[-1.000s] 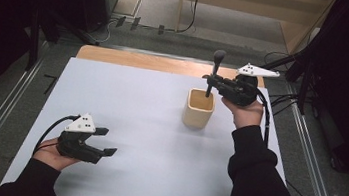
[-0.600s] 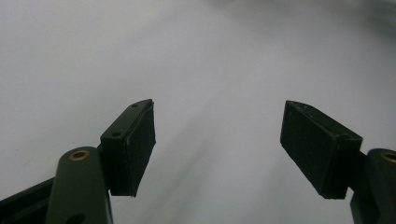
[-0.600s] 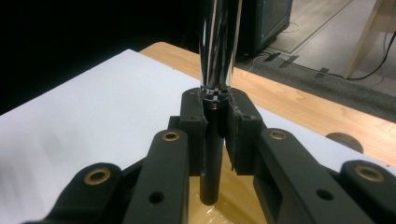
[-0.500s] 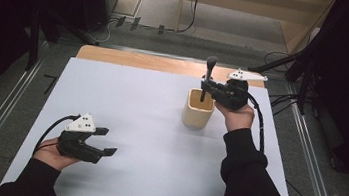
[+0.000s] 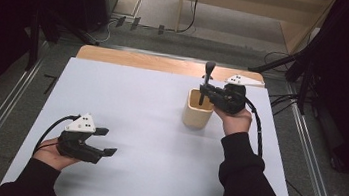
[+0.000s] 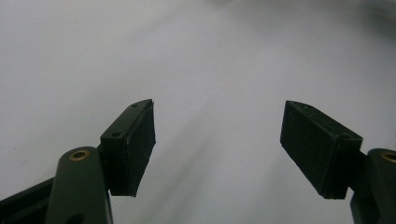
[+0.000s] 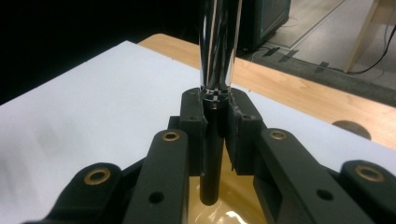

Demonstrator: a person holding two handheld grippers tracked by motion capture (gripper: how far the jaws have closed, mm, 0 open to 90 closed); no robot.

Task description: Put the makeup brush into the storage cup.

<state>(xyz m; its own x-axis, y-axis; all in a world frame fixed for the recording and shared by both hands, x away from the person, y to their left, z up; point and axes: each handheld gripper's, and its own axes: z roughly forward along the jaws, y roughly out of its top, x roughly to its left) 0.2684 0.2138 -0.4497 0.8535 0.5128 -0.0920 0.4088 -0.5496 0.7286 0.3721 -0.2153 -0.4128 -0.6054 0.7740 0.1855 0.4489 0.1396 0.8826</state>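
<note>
My right gripper (image 5: 205, 89) has its jaws closed tight on a slim black tool with a rounded knob on top and a shiny chrome collar (image 5: 207, 79), pinching the dark shaft just below the chrome. In the right gripper view that tool (image 7: 212, 154) stands upright between the pads, its lower end hanging inside the mouth of the tan, round wooden cup (image 7: 219, 212) directly beneath; I cannot tell whether the tip touches the cup's floor. From the high view the cup (image 5: 197, 113) sits on the white sheet covering the table (image 5: 136, 103), right of centre and towards the far side, with my right hand (image 5: 233, 118) just beside it on the right. The tool's knob stands well above the cup's rim.

My left gripper (image 5: 101, 148) rests low near the front left corner of the white sheet, well apart from the cup. Its jaws stand wide open with nothing between them; in the left gripper view the two black pads (image 6: 135, 144) frame bare white surface. A strip of pale wooden tabletop (image 5: 157, 61) shows beyond the sheet's far edge
</note>
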